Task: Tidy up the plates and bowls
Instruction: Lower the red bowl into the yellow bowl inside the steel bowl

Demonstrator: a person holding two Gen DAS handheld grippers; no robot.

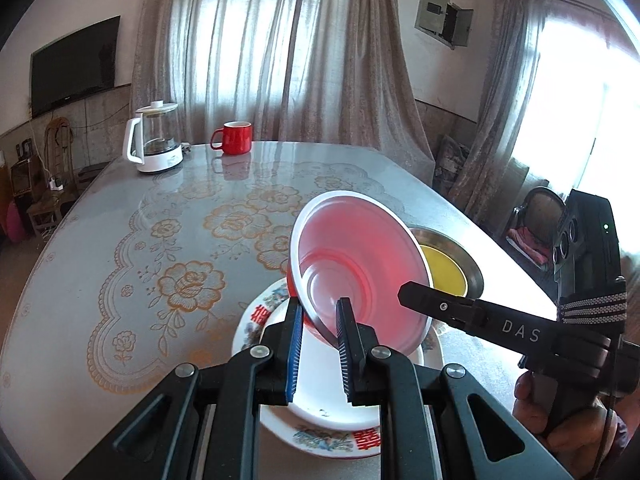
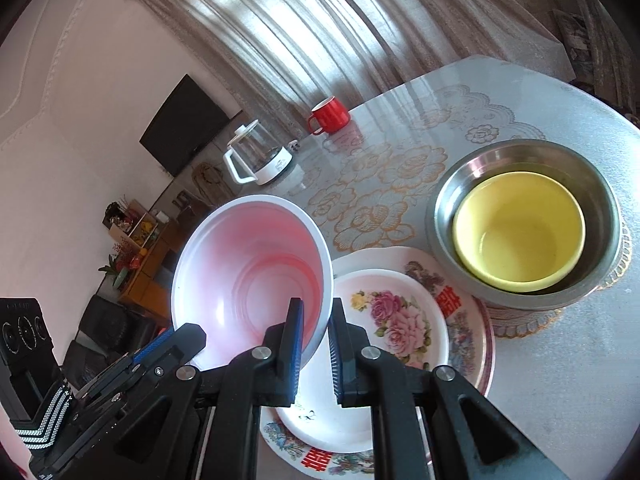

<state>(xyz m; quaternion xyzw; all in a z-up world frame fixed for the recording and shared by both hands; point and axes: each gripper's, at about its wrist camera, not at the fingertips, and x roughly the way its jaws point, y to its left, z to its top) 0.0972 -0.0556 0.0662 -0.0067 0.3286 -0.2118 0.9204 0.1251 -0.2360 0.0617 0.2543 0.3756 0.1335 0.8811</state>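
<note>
Bowl handling notes: pink bowl looks like thin translucent plastic, light glows through the wall, so I judge it very light, a bit flexible at the rim, and slick on the pads. It hangs tilted in the air above the plate stack, mouth facing the cameras. Right gripper has its jaws nearly shut on the bowl's lower rim, one pad inside the wall, one outside. Left gripper pinches the rim the same way from its side, jaws narrow with only the wall between them, so both tongs hold the one bowl. Rim pinch is the only sensible hold here: the wall is too wide to span. Risk is that the bowl pivots in the pads or the rim buckles under squeeze, so light pressure and a slow swing. Below it, small floral plate sits nested on the large floral plate; these look like enamel or ceramic, stiff, heavier, chip-prone. Just beside the plates, steel bowl already carries the yellow bowl inside it, which I'd guess is where the pink one goes, nested on top. Red mug and glass kettle stand well apart at the far edge of the table, out of the way
</note>
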